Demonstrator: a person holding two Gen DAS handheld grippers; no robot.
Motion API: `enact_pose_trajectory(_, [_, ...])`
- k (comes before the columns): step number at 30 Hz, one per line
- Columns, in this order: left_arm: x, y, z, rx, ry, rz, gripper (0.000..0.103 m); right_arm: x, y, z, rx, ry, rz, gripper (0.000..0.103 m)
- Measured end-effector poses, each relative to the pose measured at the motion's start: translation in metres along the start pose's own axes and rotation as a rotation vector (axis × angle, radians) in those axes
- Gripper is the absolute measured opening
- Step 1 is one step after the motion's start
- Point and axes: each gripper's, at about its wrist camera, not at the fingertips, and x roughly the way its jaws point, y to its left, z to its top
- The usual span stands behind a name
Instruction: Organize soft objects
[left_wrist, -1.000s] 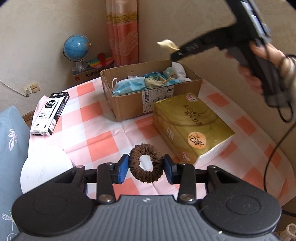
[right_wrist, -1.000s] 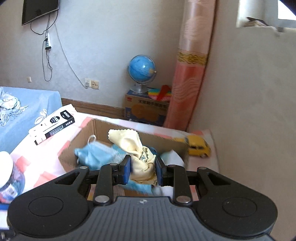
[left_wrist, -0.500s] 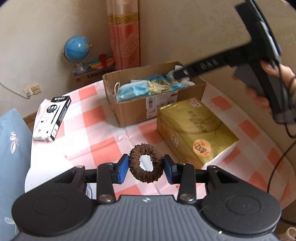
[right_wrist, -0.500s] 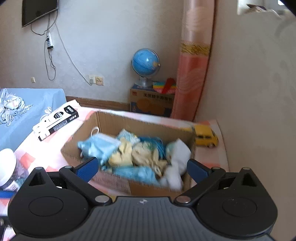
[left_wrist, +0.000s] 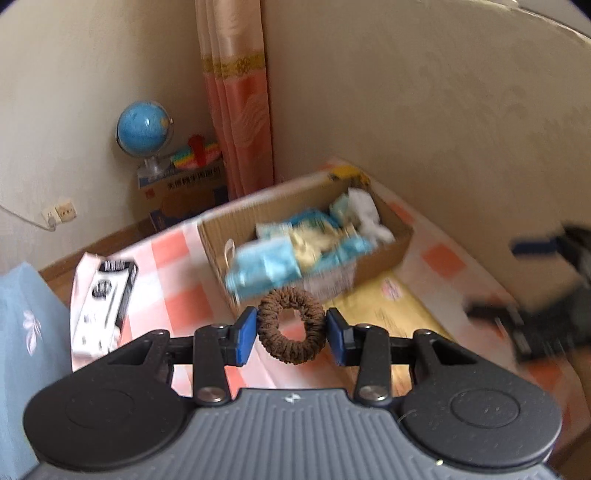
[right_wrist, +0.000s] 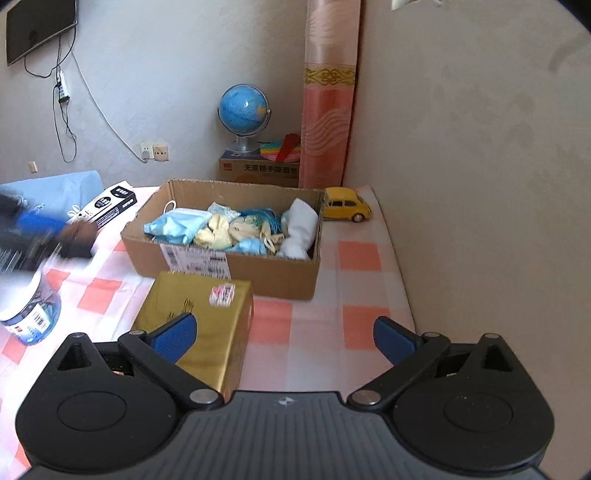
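Observation:
My left gripper (left_wrist: 291, 331) is shut on a brown hair scrunchie (left_wrist: 291, 325) and holds it in the air, short of the cardboard box (left_wrist: 388, 242). The box (right_wrist: 277, 275) holds blue face masks (right_wrist: 177, 227), a yellow cloth (right_wrist: 218, 234) and white soft items (right_wrist: 301, 227). My right gripper (right_wrist: 283, 338) is open and empty, low over the table in front of the box. It shows blurred at the right of the left wrist view (left_wrist: 546, 280). The left gripper shows blurred at the left of the right wrist view (right_wrist: 40, 230).
A gold tissue pack (right_wrist: 207, 328) lies in front of the box. A yellow toy car (right_wrist: 345, 208) sits behind it by the wall. A black-and-white carton (right_wrist: 110, 205) and a plastic jar (right_wrist: 31, 314) are at the left. A globe (right_wrist: 243, 114) stands beyond the checked tablecloth (right_wrist: 360, 258).
My right gripper opened, dropped the yellow cloth into the box, and pulled back and down. My left gripper lifted the scrunchie and moved it toward the box.

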Motion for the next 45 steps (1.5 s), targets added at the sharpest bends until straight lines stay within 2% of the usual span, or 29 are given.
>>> enact_pose_trajectory(5, [0.032, 0.010, 0.038, -0.020, 0.008, -0.002, 0.039, -0.013, -0.007, -0.014, 0.038, -0.005, 0.020, 0.103])
enact_pose_trajectory(10, [0.069, 0.016, 0.066, -0.020, 0.037, 0.028, 0.039, -0.015, -0.009, -0.018, 0.041, 0.001, 0.012, 0.103])
enact_pose_trajectory(15, [0.100, 0.026, 0.078, -0.065, 0.071, 0.042, 0.040, -0.014, -0.012, -0.019, 0.046, 0.002, 0.009, 0.103])
enact_pose_trajectory(19, [0.112, 0.031, 0.080, -0.081, 0.070, 0.074, 0.044, -0.011, -0.014, -0.019, 0.049, 0.009, 0.005, 0.103])
enact_pose_trajectory(20, [0.114, 0.032, 0.081, -0.082, 0.069, 0.082, 0.046, -0.010, -0.015, -0.020, 0.050, 0.011, 0.005, 0.103])
enact_pose_trajectory(21, [0.116, 0.033, 0.081, -0.087, 0.067, 0.089, 0.057, -0.009, -0.015, -0.020, 0.050, 0.013, 0.004, 0.103])
enact_pose_trajectory(22, [0.118, 0.034, 0.081, -0.091, 0.067, 0.095, 0.076, -0.009, -0.015, -0.020, 0.050, 0.014, 0.004, 0.103])
enact_pose_trajectory(23, [0.118, 0.035, 0.081, -0.097, 0.069, 0.108, 0.084, -0.008, -0.015, -0.019, 0.050, 0.016, 0.003, 0.103])
enact_pose_trajectory(24, [0.117, 0.036, 0.081, -0.106, 0.060, 0.128, 0.093, -0.008, -0.015, -0.019, 0.049, 0.017, 0.003, 0.103])
enact_pose_trajectory(31, [0.097, 0.034, 0.075, -0.117, 0.027, 0.157, 0.095, -0.013, -0.012, -0.017, 0.051, 0.007, 0.001, 0.103])
enact_pose_trajectory(41, [0.034, 0.005, 0.040, -0.126, -0.025, 0.120, 0.095, -0.035, -0.008, -0.015, 0.079, -0.007, -0.020, 0.103])
enact_pose_trajectory(45, [0.004, -0.007, 0.021, -0.120, -0.046, 0.167, 0.100, -0.045, -0.005, -0.016, 0.091, -0.007, -0.029, 0.103])
